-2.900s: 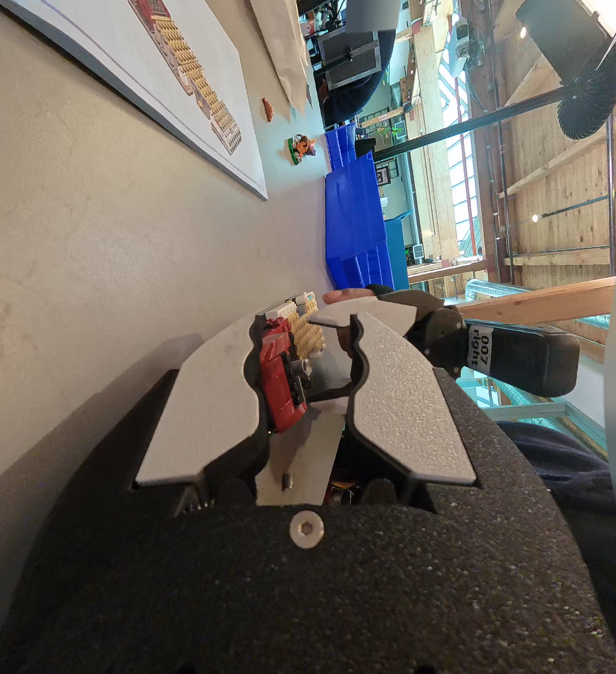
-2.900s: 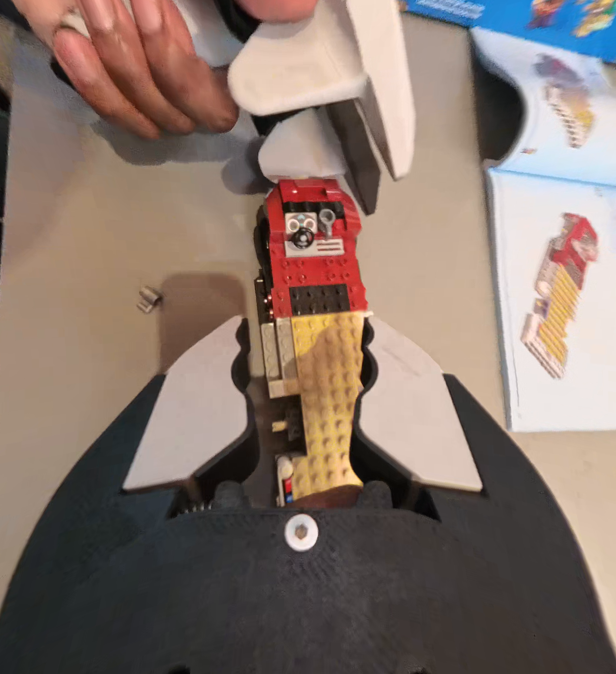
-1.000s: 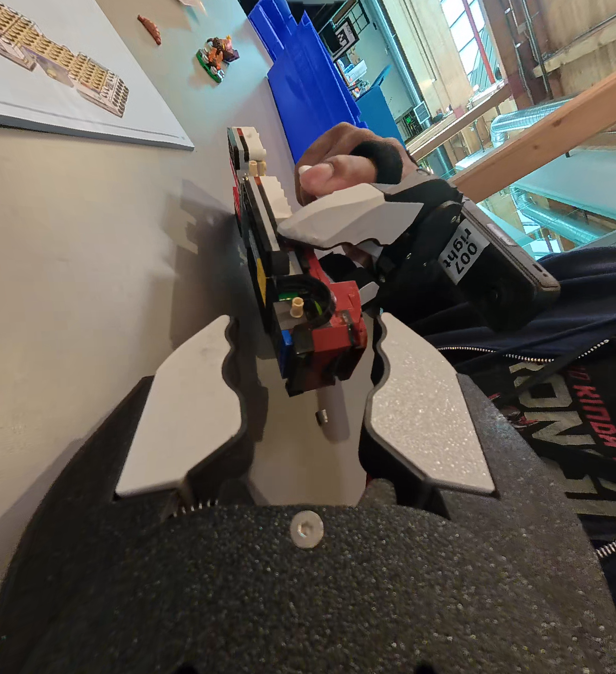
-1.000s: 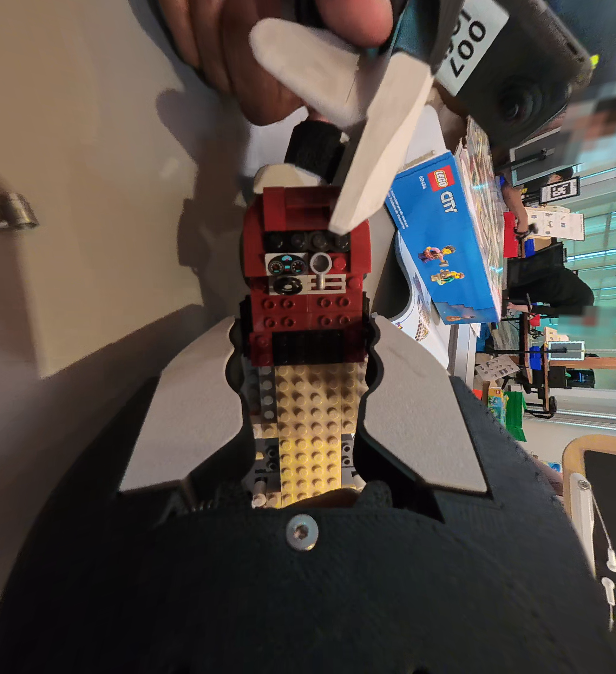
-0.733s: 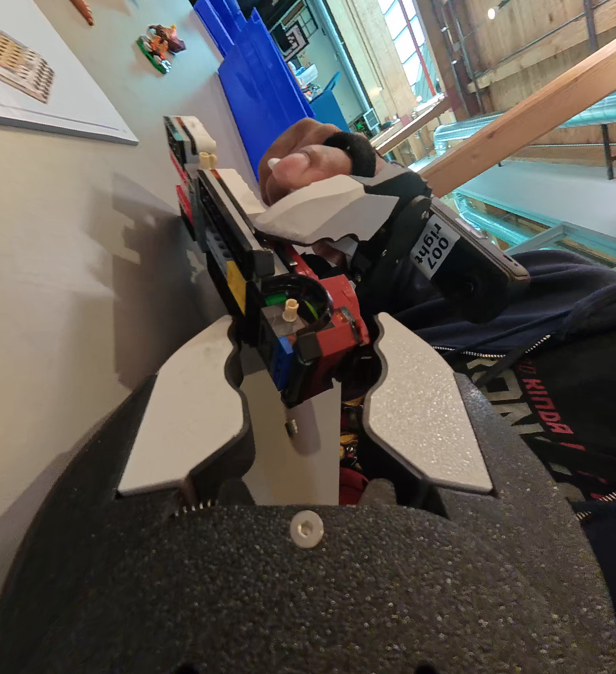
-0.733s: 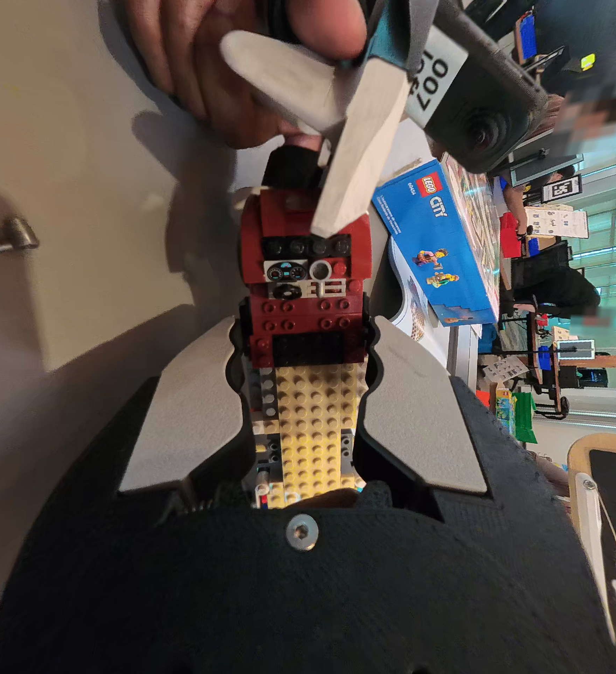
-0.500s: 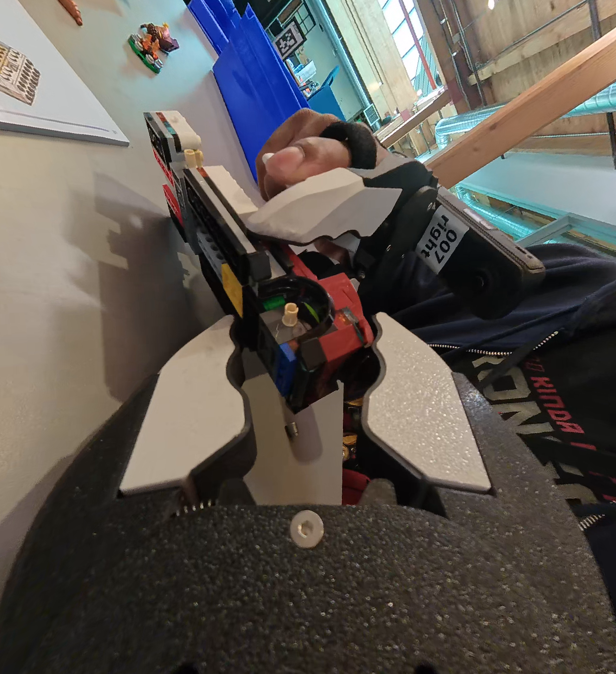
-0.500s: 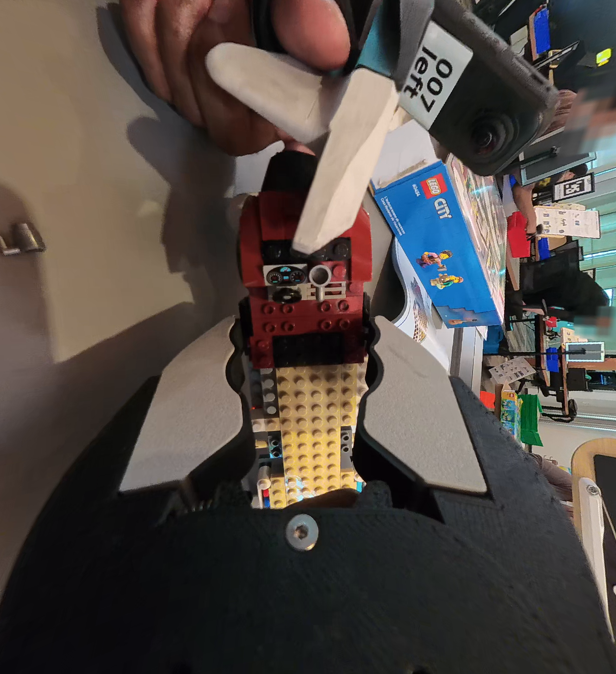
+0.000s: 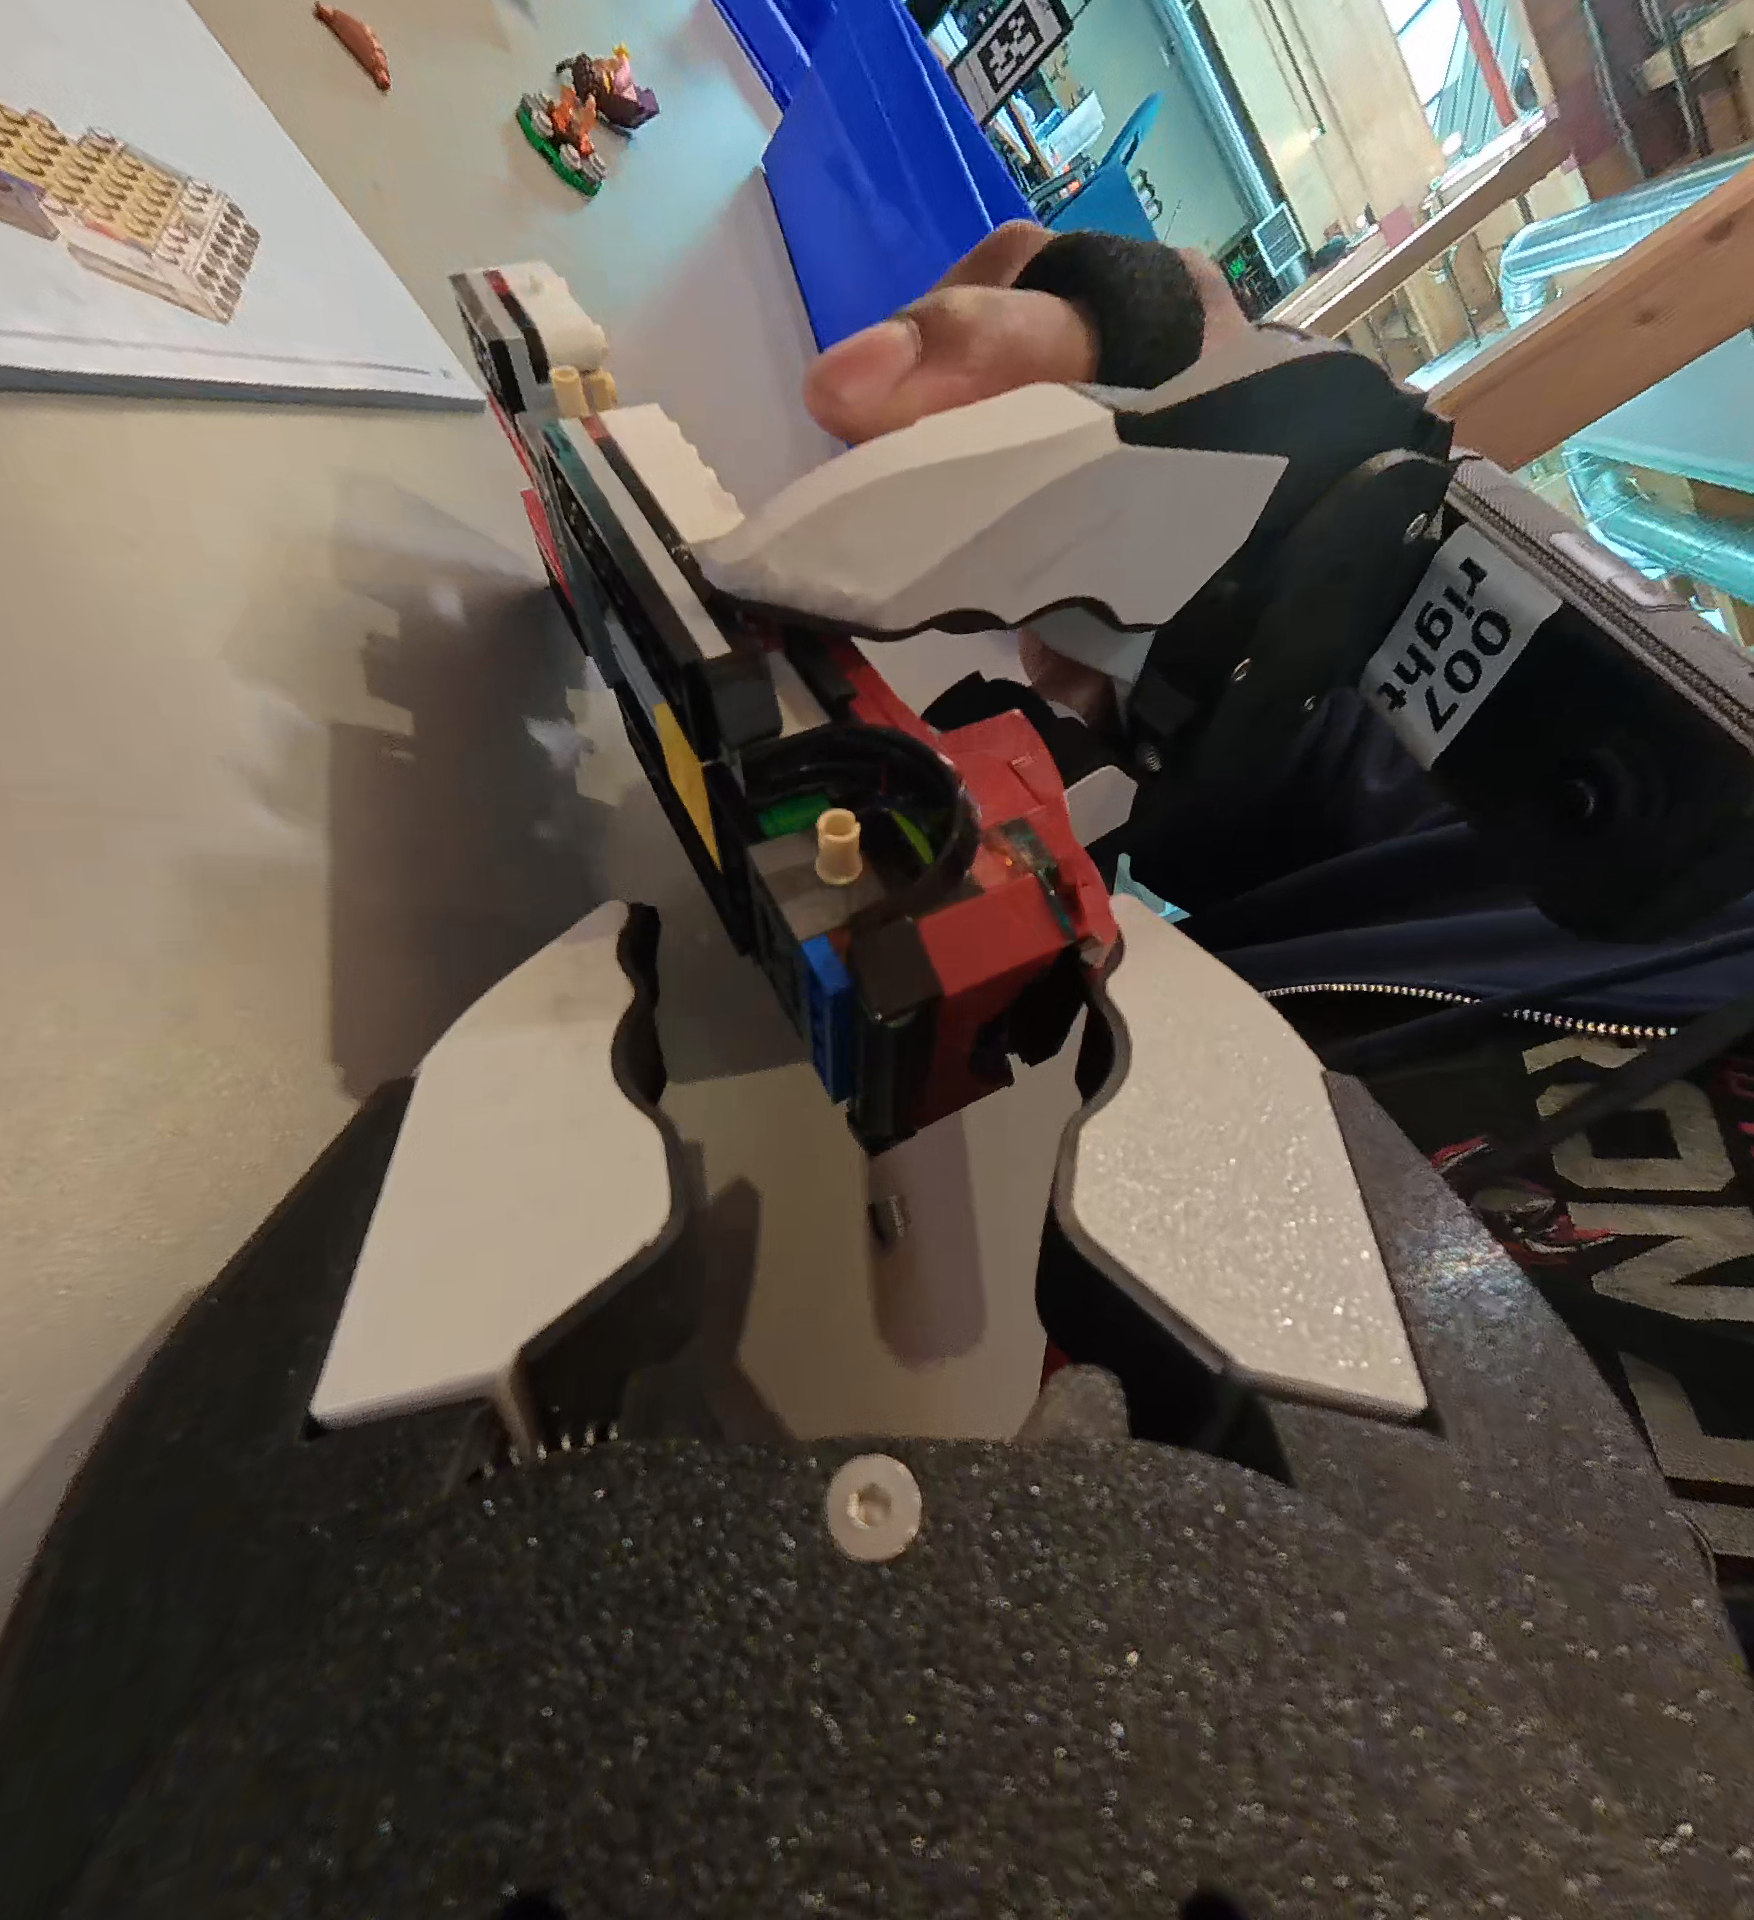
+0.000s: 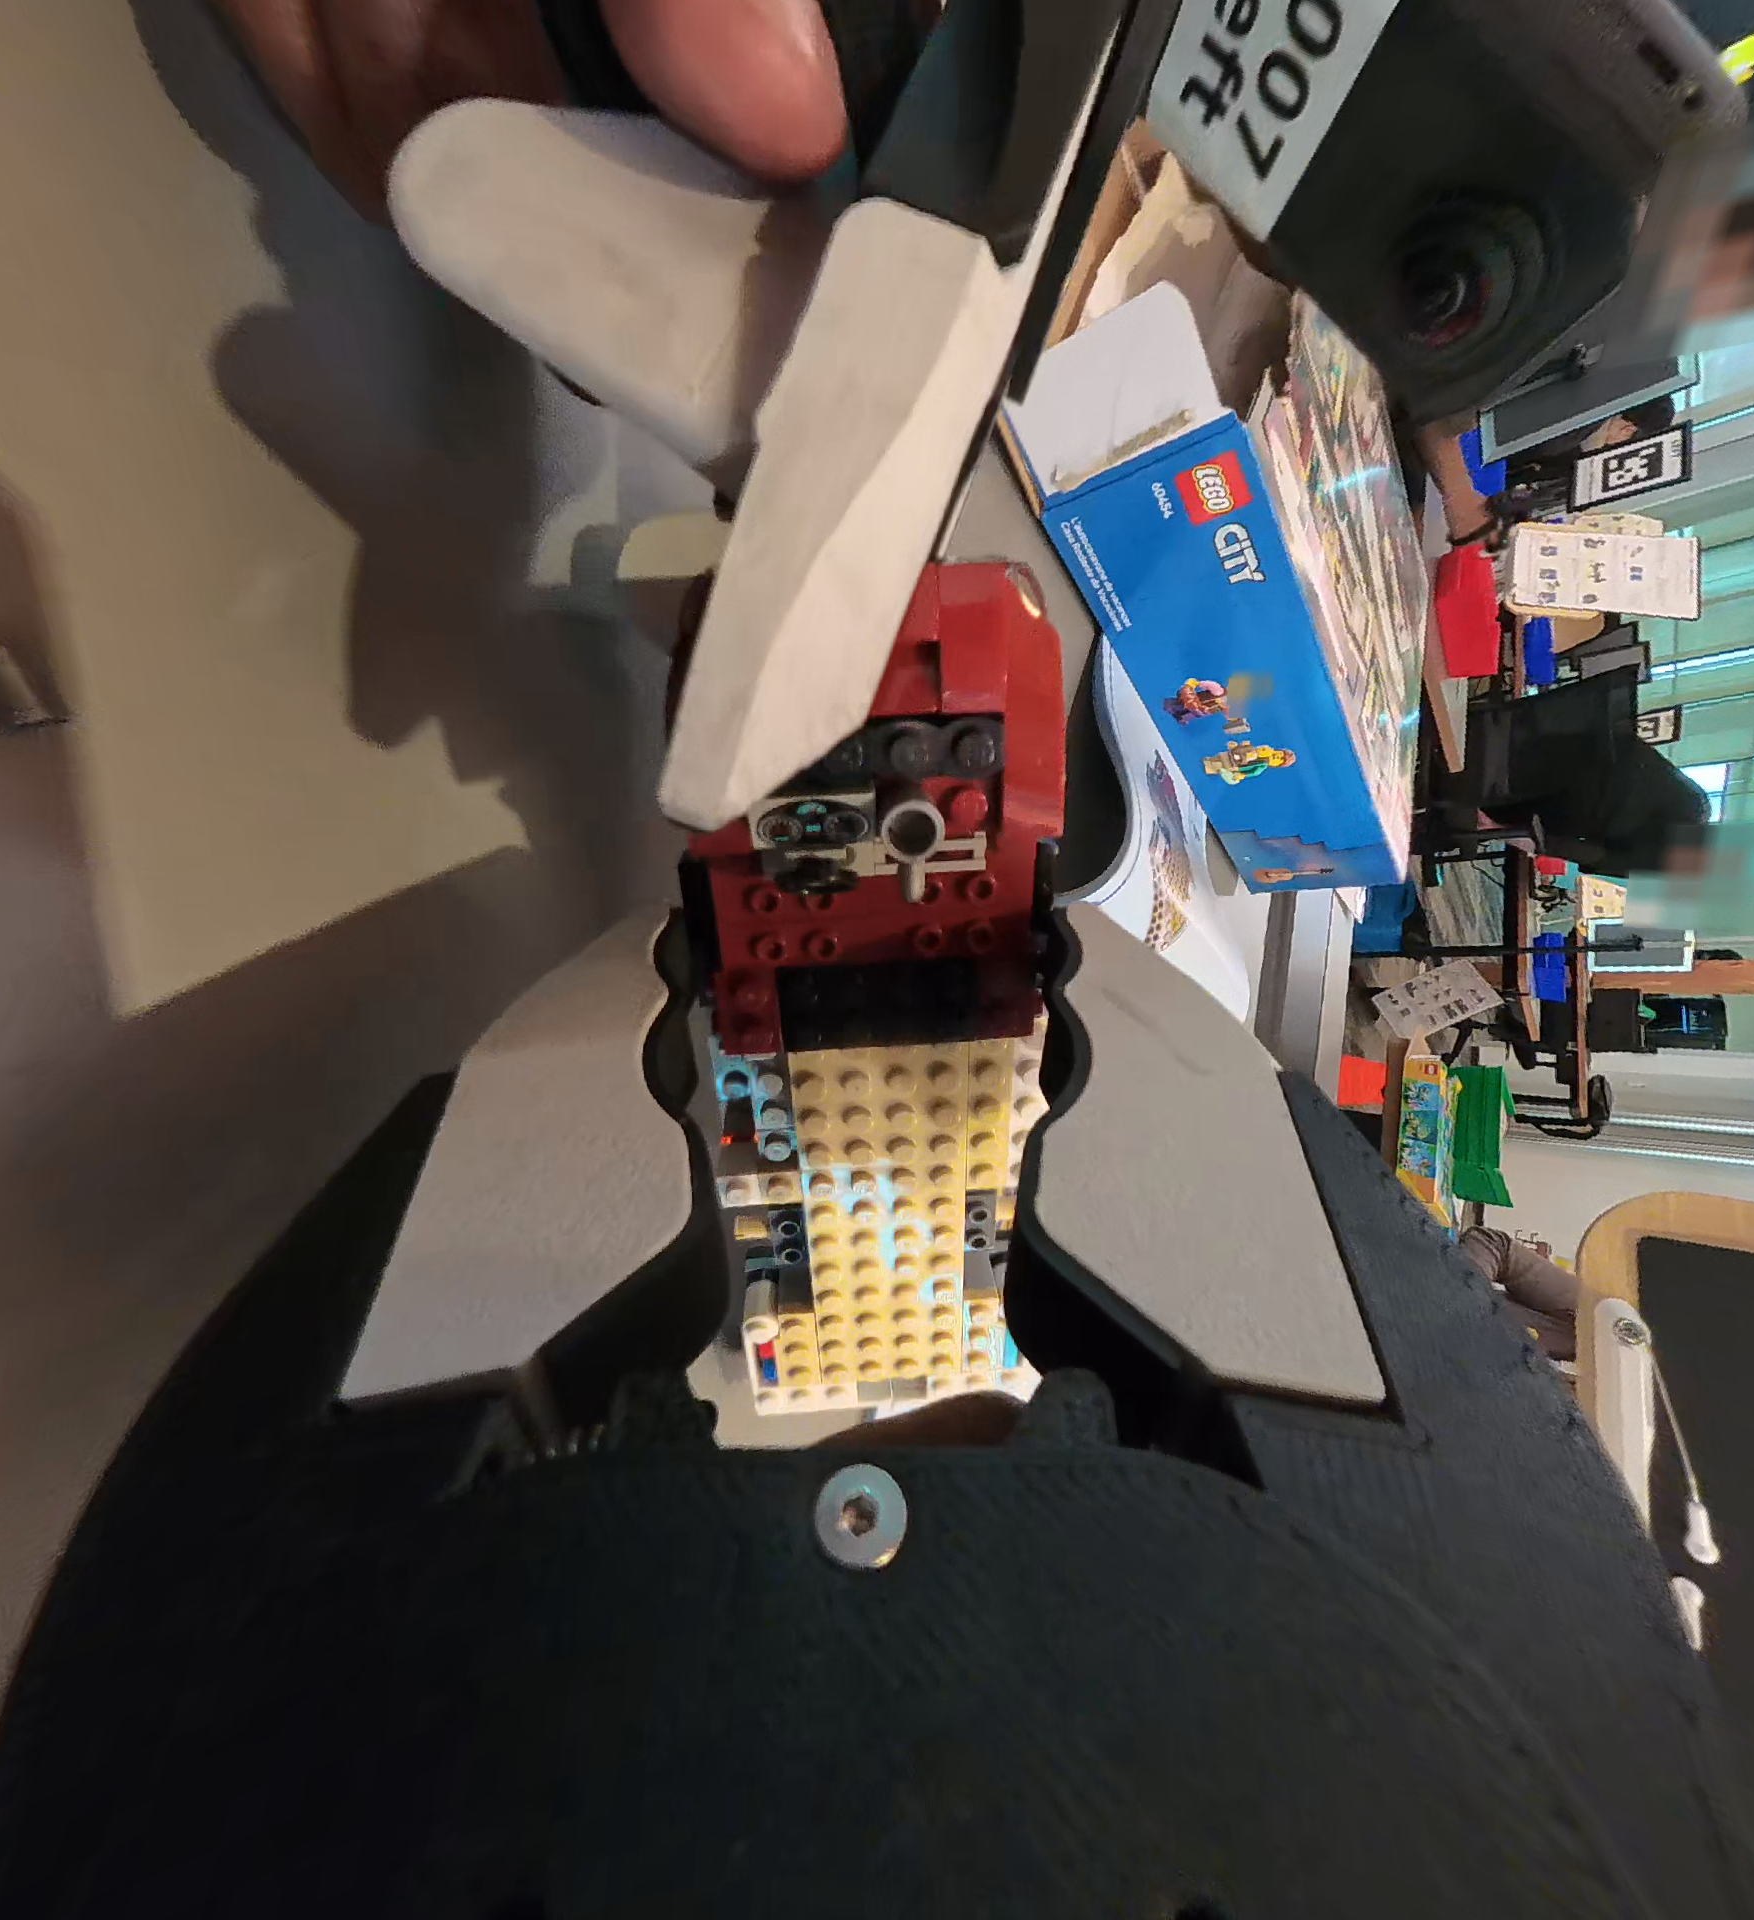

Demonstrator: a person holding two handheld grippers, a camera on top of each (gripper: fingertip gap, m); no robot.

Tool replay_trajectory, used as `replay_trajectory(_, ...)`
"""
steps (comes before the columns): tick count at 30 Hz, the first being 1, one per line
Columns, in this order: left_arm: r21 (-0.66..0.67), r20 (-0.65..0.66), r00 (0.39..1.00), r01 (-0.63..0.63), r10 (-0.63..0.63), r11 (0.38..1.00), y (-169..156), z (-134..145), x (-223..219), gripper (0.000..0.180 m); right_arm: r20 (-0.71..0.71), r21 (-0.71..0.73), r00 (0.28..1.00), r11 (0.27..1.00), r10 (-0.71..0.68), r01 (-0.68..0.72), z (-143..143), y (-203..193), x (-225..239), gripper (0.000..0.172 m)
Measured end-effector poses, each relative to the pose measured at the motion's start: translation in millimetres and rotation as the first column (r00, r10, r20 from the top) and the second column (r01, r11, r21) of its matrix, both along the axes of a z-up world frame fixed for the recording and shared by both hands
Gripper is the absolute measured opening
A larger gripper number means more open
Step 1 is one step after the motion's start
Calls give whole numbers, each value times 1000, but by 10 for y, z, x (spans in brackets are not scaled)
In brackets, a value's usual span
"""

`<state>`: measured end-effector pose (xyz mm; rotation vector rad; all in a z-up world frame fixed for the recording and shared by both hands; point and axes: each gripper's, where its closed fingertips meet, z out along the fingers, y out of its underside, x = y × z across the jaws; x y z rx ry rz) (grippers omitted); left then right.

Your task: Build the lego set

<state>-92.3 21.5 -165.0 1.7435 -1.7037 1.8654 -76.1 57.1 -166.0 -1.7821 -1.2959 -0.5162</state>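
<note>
Right hand-held gripper (image 10: 857, 935) still pinching the brick truck (image 10: 883, 1039), both pads pressed. Left hand-held gripper (image 9: 878, 997) has spread wider than before around its red nose; left pad clear of it.

A pale grey tabletop (image 9: 125, 727) fills the near ground. Blue plastic bins (image 9: 852, 177) stand at its far edge, beyond an open booklet (image 9: 125, 260). Behind them rise tall windows (image 9: 1268, 94) admitting daylight, timber-clad walls (image 9: 1621, 62) and a wooden beam (image 9: 1631, 281). Across the room stand further desks (image 10: 1538, 935) and a wood-framed black board (image 10: 1735, 1340).
</note>
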Motion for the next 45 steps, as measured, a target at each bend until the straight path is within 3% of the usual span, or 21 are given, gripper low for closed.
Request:
replay_trajectory(10, 32, -20, 993, -118, 118, 993, 36, 87, 64, 78, 21, 18, 1000, 1000, -17, 16, 44, 29, -26, 65)
replay_trajectory(19, 11, 3, 987, -158, 158, 987, 67, 68, 65, 60, 50, -3, 998, 1000, -24, 24, -9, 55, -16, 65)
replay_trajectory(27, -186, 3, 984, -175, 178, 967, 135, 94, 71, 57, -7, -29, 1000, 999, -30, 30, -22, 53, -23, 65)
replay_trajectory(39, -20, 31, 994, -104, 105, 994, 59, -10, 34, 55, -1, -64, 1000, 998, -18, 17, -62, 20, -19, 64)
replay_trajectory(45, -60, 19, 990, -137, 139, 989, 116, -17, 65, 51, 11, -47, 999, 998, -34, 35, -59, 30, 9, 64)
